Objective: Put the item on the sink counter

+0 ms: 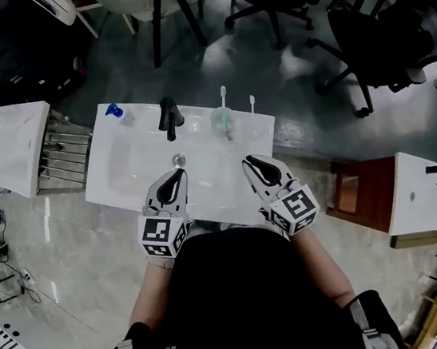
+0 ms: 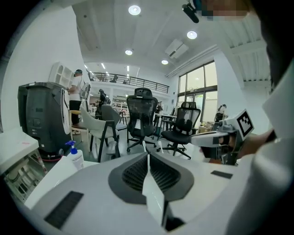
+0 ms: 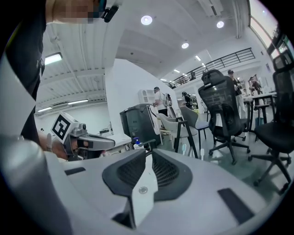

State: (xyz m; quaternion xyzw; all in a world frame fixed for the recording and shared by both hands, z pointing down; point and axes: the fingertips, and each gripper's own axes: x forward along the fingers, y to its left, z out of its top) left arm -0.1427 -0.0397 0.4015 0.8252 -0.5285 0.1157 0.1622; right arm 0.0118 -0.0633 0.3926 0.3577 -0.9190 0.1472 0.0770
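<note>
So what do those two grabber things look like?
Both the left gripper and right gripper are light grey and pointed, with black ribbed pads. Each carries a white cube with black square markers. The person wears a black top.

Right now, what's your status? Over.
Left gripper, right gripper: shut, empty, above sink front. Cup, toothbrush, pump bottle on the back ledge. Nothing seems in the way.
</note>
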